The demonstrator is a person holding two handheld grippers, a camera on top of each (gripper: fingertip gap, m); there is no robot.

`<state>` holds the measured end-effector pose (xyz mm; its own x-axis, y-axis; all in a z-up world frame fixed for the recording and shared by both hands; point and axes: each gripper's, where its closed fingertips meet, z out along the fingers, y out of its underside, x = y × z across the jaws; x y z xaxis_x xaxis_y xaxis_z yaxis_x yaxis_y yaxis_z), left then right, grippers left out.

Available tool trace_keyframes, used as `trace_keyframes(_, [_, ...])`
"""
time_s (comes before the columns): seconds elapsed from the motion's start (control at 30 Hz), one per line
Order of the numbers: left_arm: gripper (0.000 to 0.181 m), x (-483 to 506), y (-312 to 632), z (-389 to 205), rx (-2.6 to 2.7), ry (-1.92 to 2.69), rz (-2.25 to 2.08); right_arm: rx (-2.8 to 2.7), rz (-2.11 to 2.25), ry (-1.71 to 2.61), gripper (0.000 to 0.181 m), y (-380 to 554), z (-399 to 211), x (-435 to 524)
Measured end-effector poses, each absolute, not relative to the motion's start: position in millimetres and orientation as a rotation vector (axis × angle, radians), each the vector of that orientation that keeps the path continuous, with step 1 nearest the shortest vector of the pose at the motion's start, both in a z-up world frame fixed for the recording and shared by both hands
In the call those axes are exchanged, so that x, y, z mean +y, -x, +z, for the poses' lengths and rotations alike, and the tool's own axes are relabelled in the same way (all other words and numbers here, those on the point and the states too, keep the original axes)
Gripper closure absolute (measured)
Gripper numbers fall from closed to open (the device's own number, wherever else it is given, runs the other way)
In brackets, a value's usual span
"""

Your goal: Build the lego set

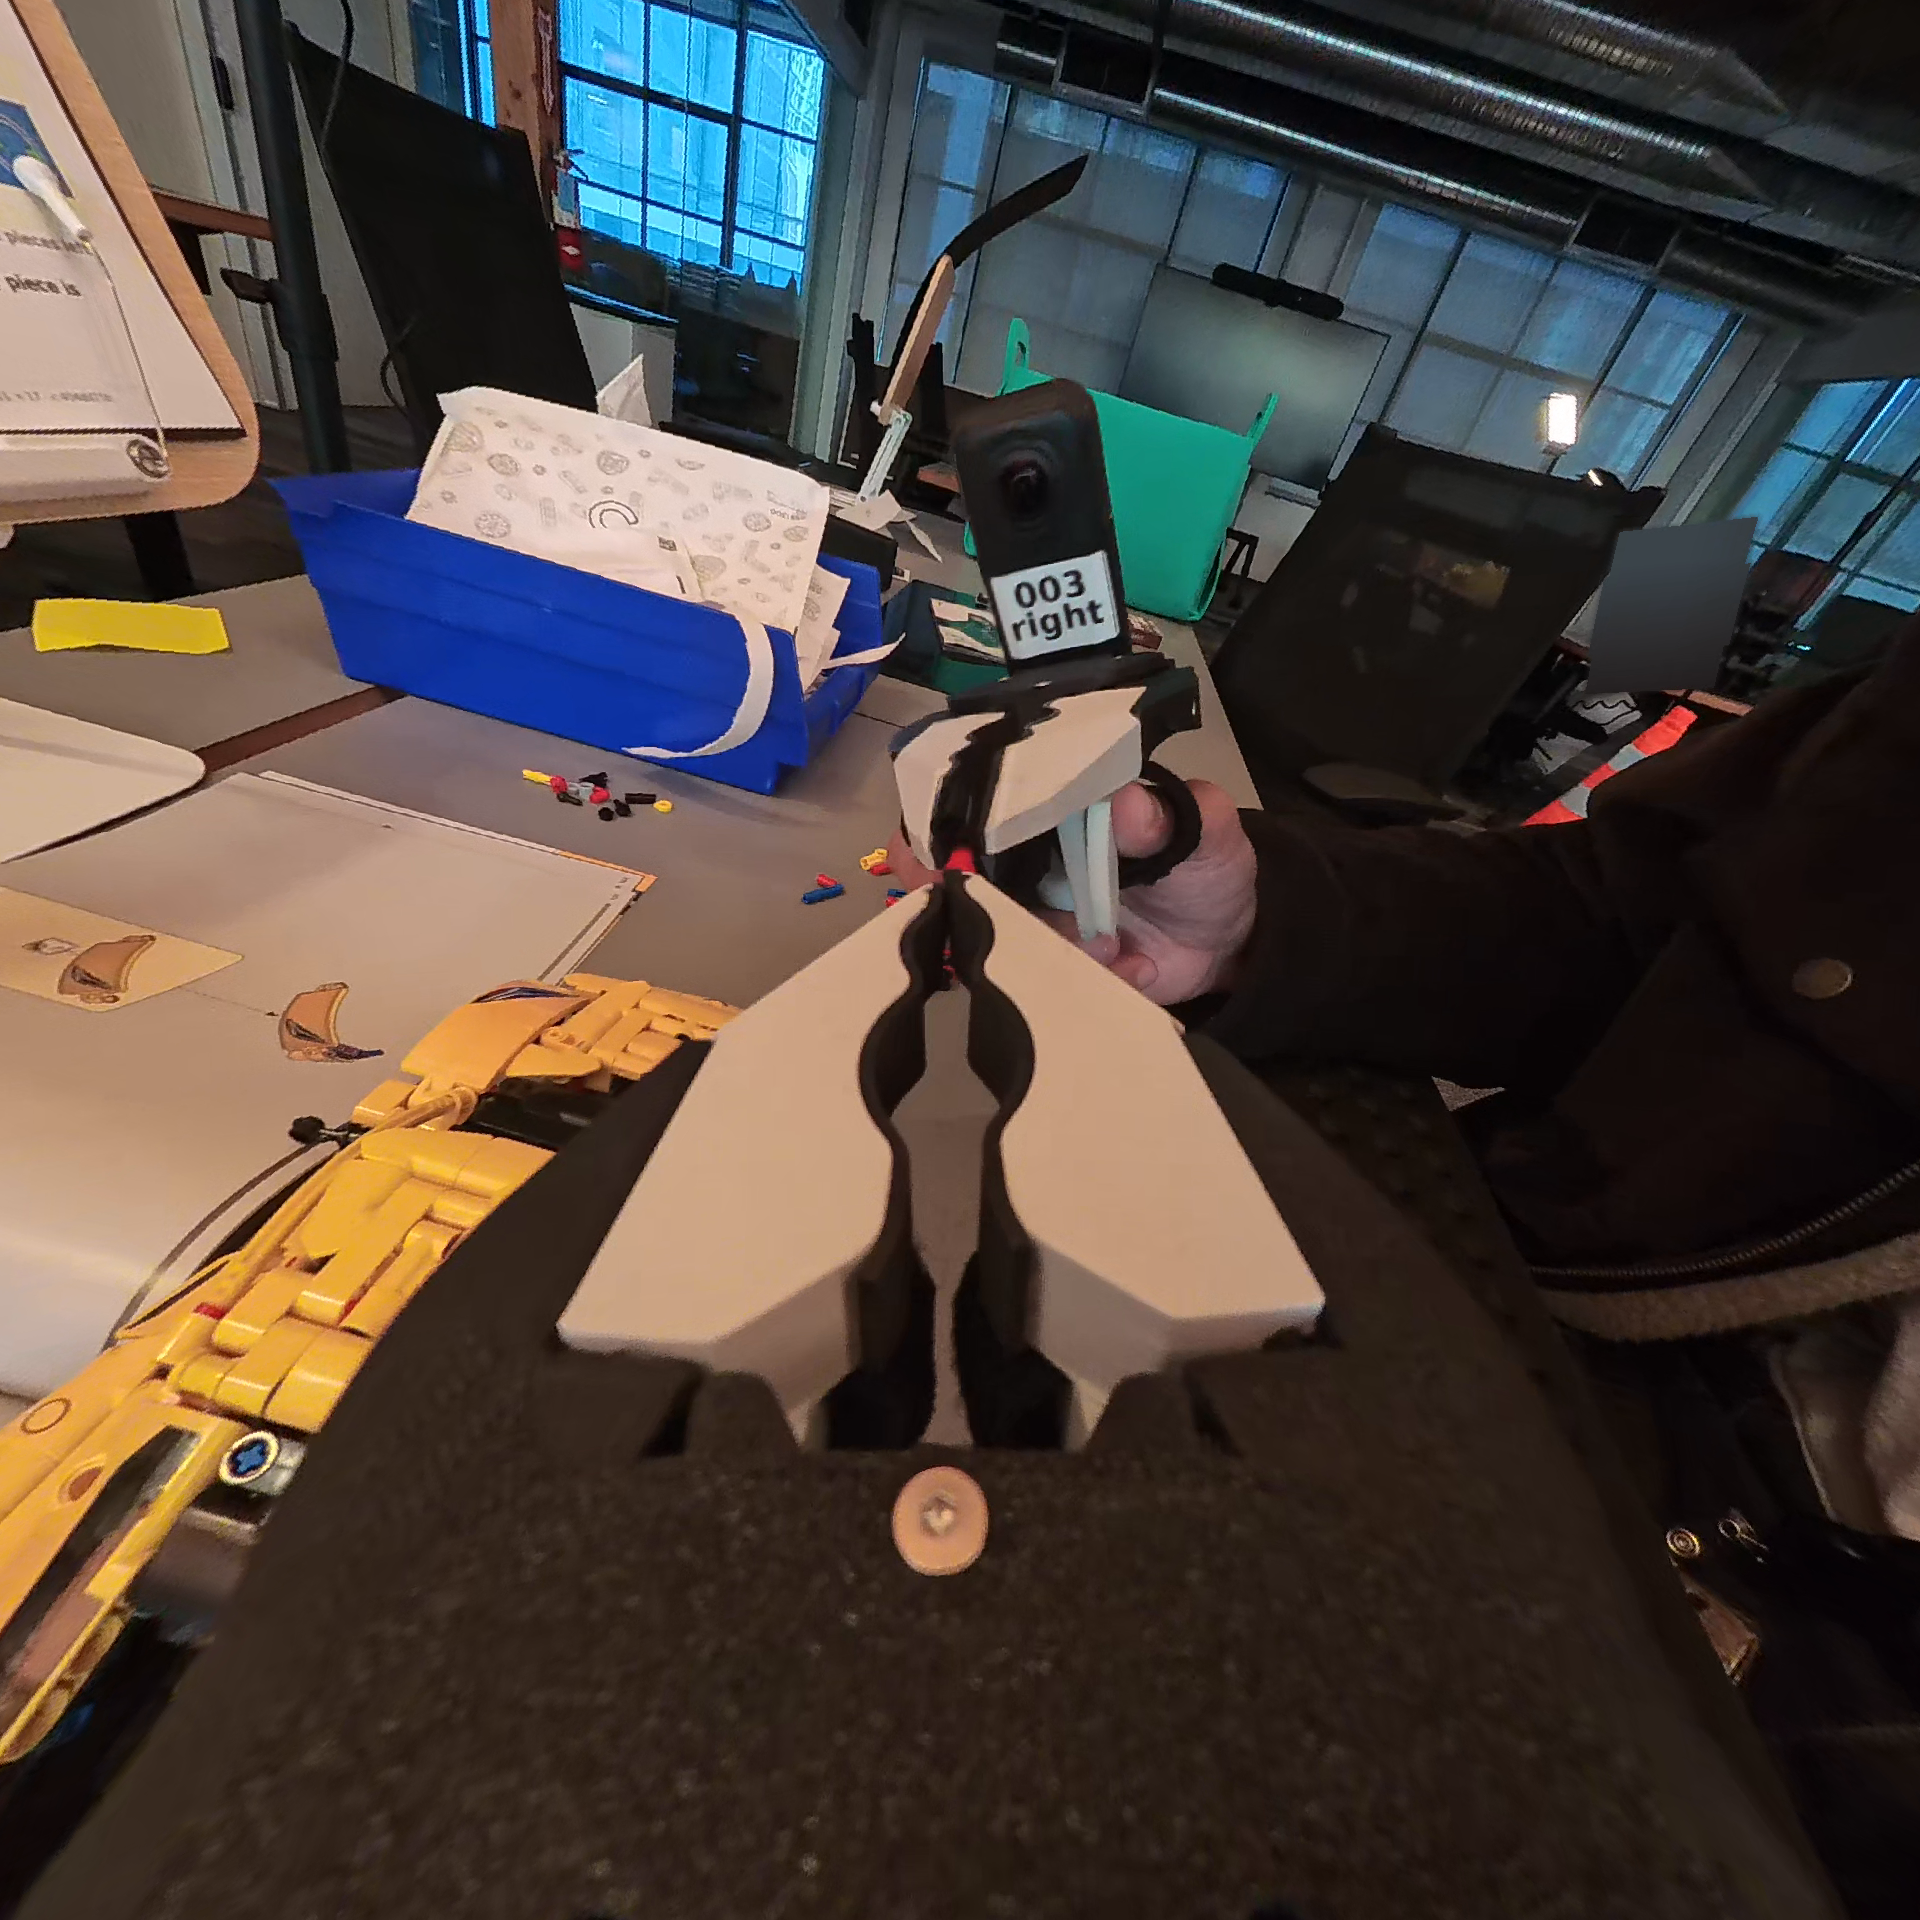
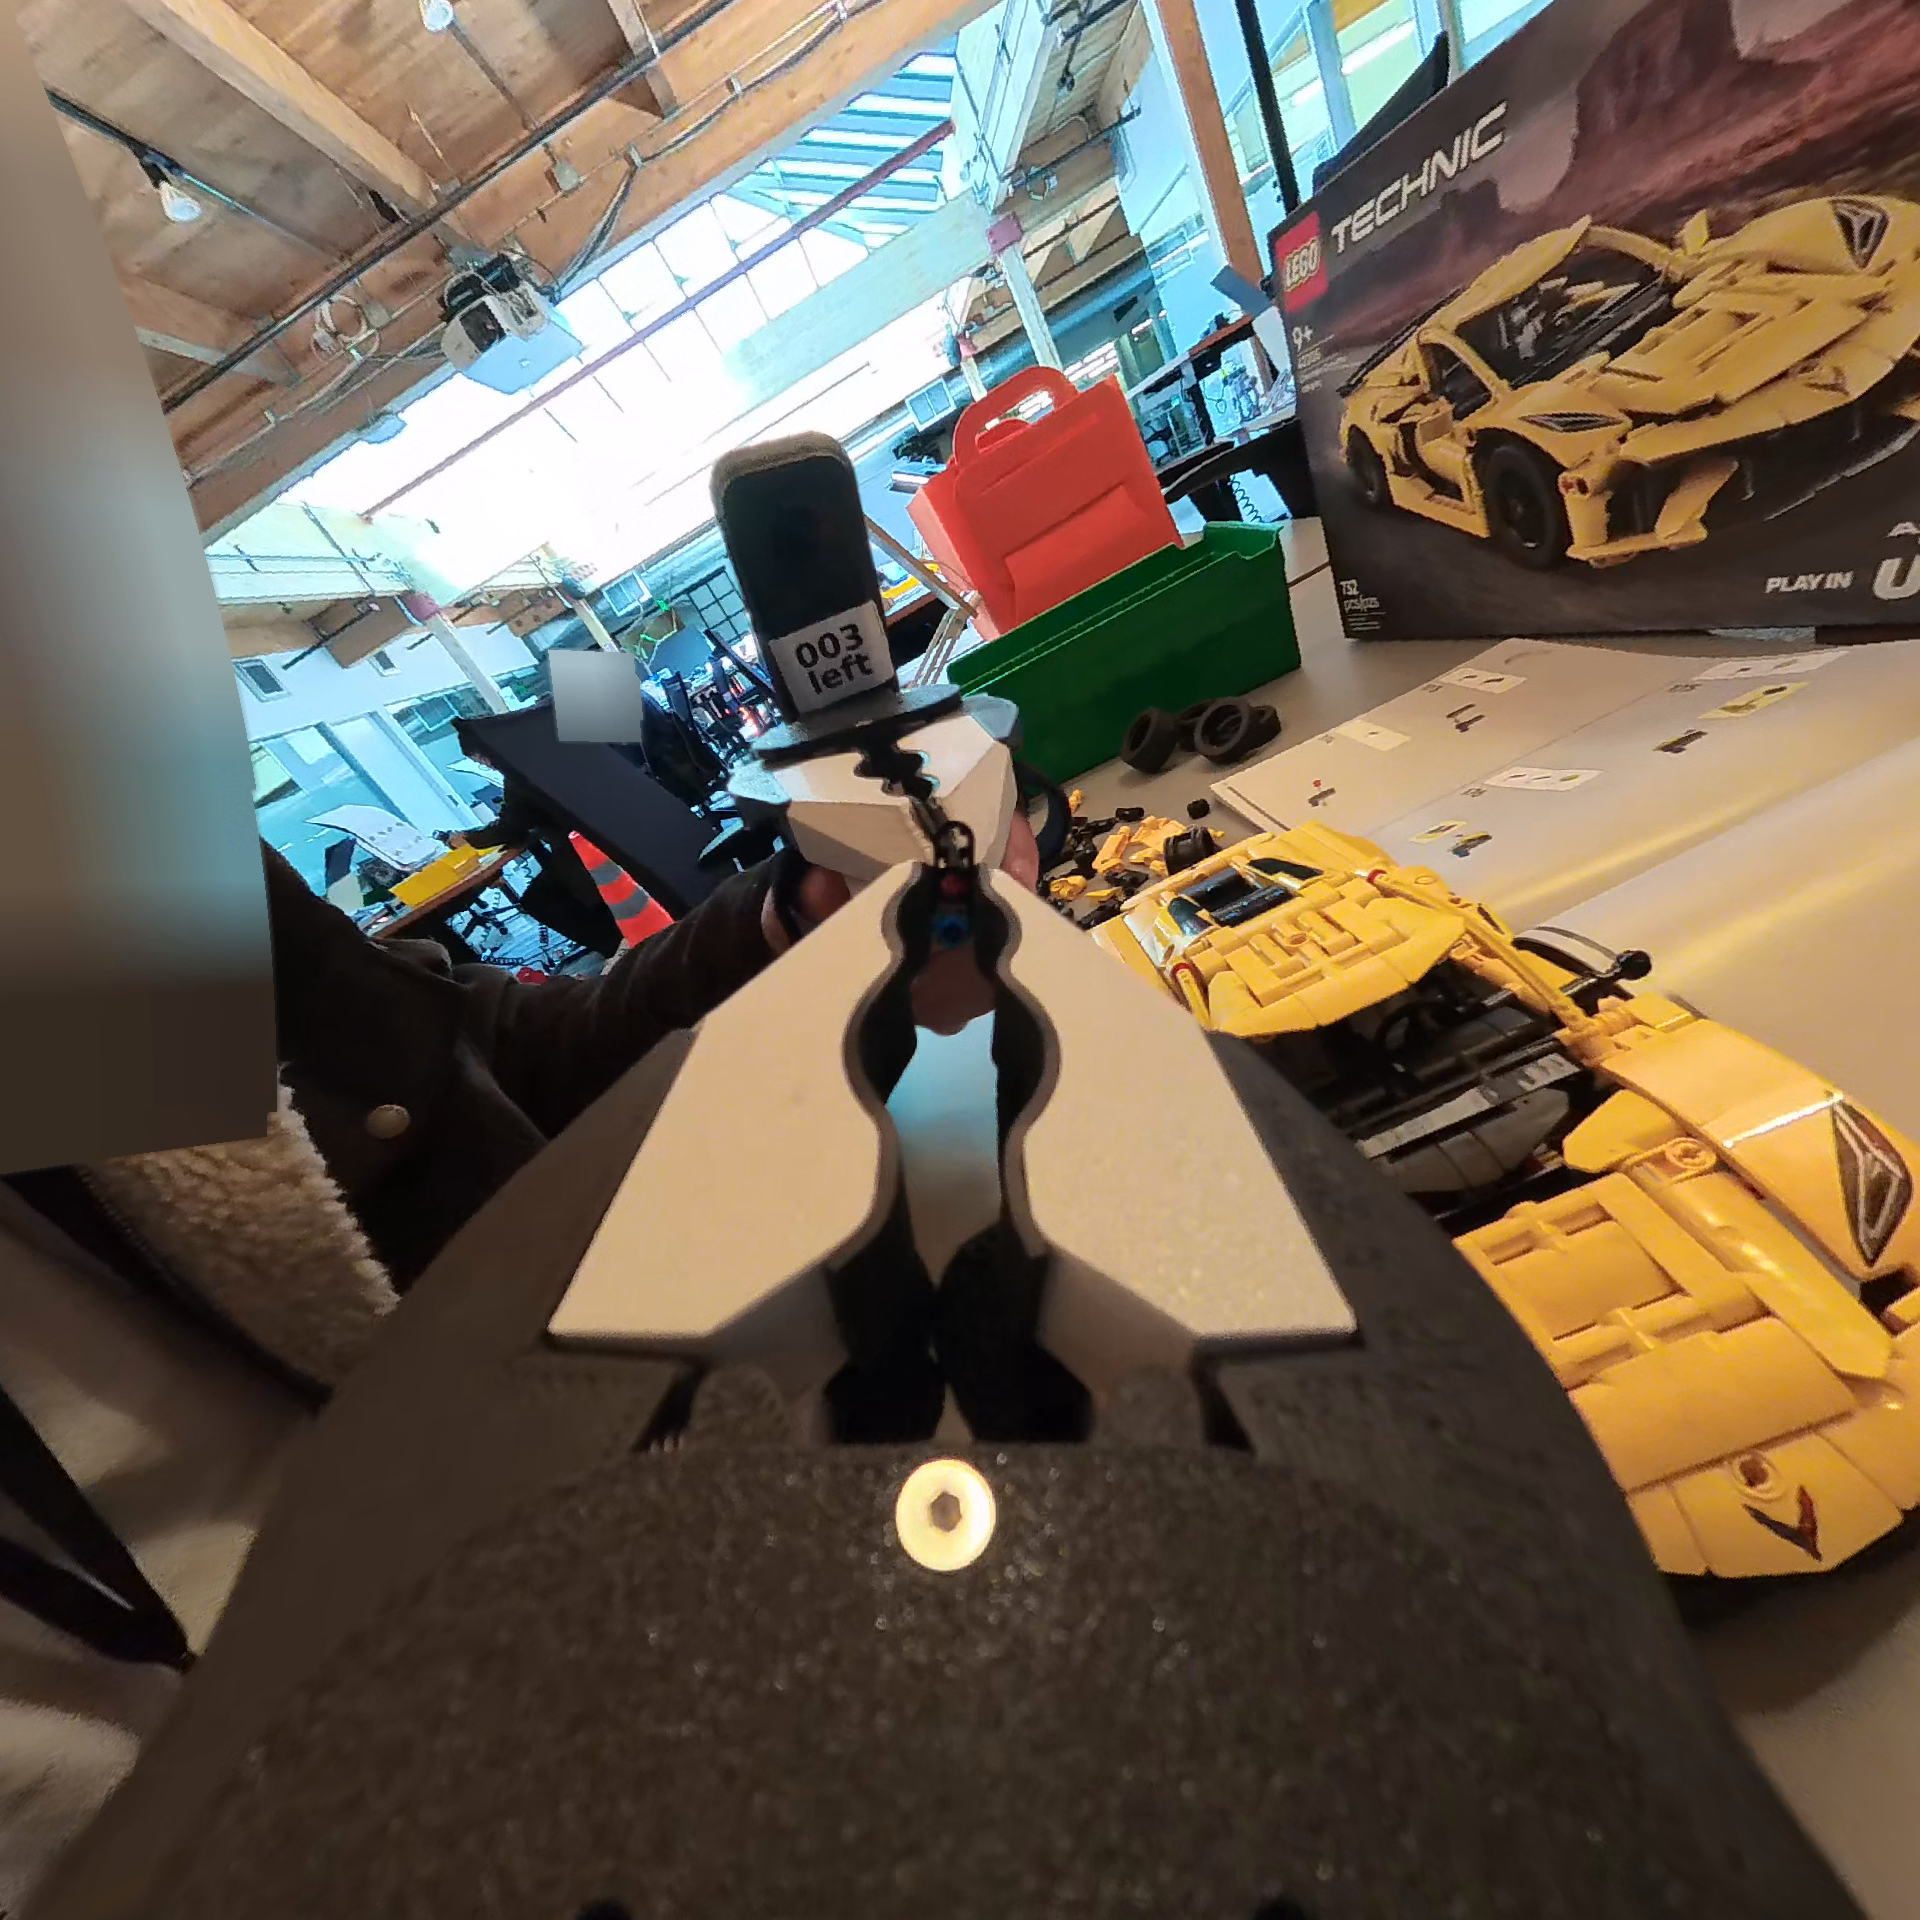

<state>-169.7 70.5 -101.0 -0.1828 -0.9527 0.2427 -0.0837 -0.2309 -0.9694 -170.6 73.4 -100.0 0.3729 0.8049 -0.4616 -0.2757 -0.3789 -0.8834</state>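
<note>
A flat grey table [image 1: 343, 665] carried everything. On it sat a partly built yellow brick car [image 2: 1558, 1195], resting partly on open white instruction sheets [image 1: 260, 935]. A blue plastic bin [image 1: 561, 644] stuffed with crumpled printed paper bags stood farther back, with small loose red, black, yellow and blue pins [image 1: 603, 795] scattered just beside it. A yellow paper scrap [image 1: 130, 627] lay near the far edge. Elsewhere stood a green plastic bin [image 2: 1132, 644], black rubber tyres [image 2: 1205, 732], loose yellow and black pieces [image 2: 1122, 842] and a large printed cardboard box [image 2: 1610, 395].

Yellow car [image 1: 312, 1247] perhaps half hidden; box [image 2: 1621, 343] cropped.
</note>
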Motion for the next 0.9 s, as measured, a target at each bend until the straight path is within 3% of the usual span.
trace_keyframes(0.9, [0.181,71.0,166.3,-102.7,1.25,1.338,-1.464,-0.463,1.294,1.571,0.176,172.5,-103.6,73.3])
